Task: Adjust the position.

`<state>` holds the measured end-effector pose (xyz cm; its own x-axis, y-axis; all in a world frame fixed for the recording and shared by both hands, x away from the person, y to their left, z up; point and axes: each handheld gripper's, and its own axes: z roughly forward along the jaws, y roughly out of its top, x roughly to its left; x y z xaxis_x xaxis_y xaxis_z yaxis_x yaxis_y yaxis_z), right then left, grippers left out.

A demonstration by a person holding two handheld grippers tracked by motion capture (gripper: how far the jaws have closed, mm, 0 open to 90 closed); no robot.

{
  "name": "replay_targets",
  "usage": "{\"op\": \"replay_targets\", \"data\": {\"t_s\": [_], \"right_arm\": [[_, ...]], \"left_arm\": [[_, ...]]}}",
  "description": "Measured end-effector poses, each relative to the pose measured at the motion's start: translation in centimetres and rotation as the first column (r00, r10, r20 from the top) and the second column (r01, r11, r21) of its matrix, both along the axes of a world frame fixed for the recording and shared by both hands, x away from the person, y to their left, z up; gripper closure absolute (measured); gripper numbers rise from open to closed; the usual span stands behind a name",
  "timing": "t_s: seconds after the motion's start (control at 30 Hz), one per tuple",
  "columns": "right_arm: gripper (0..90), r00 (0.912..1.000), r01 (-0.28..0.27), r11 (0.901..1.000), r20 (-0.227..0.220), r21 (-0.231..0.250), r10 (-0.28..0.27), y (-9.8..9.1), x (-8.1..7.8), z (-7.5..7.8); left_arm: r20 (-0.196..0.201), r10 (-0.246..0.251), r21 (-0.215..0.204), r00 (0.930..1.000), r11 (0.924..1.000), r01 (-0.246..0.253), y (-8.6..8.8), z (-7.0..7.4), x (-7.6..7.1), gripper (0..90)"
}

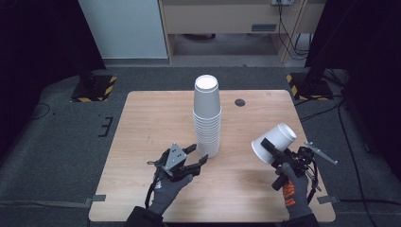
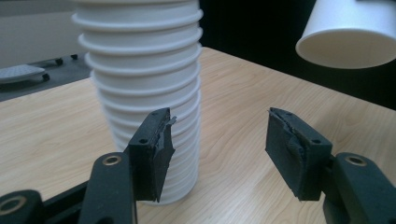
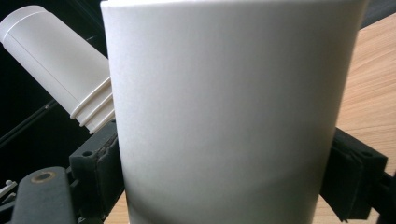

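**Cup held, stack untouched**

My right gripper (image 1: 279,158) clamps one cup (image 1: 274,143) at 4 o'clock. My left gripper (image 1: 196,158), jaws apart, sits beside the stack (image 1: 207,118) (centre table); a careless nudge could topple it.

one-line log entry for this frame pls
left gripper: open, beside cup stack | right gripper: shut on single cup, off table

A light wooden table (image 1: 142,137) with a dark round grommet (image 1: 240,102) is seen; an inverted stack of white paper cups (image 1: 207,118) is stood near its middle.
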<state>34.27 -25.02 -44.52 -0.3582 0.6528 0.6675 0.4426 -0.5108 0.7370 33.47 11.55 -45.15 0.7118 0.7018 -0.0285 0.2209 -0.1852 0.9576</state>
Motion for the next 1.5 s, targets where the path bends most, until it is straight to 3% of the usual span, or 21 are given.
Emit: {"op": "replay_targets", "data": {"t_s": [0.37, 0.87, 1.17, 1.5], "right_arm": [[15.5, 0.9999, -0.012, 0.9997, -0.005, 0.024, 0.012, -0.1, 0.0, 0.0], [15.5, 0.9995, -0.027, 0.9985, -0.013, 0.048, 0.028, -0.1, 0.1, 0.0], [15.5, 0.9992, -0.036, 0.9971, -0.018, 0.067, 0.037, -0.1, 0.1, 0.0], [15.5, 0.9988, -0.042, 0.9961, -0.022, 0.078, 0.043, -0.1, 0.1, 0.0]], "left_arm": [[0.015, -0.067, 0.012, 0.9976, 0.9977, 0.067, -3.7, 0.4, 0.2, 42.3], [0.035, -0.125, 0.033, 0.9915, 0.9917, 0.124, -7.1, 0.2, 0.8, 43.4], [0.054, -0.138, 0.037, 0.9890, 0.9900, 0.136, -9.1, 0.0, 1.6, 44.0], [0.076, -0.139, 0.007, 0.9874, 0.9903, 0.139, -10.5, -0.2, 2.7, 44.2]]}}
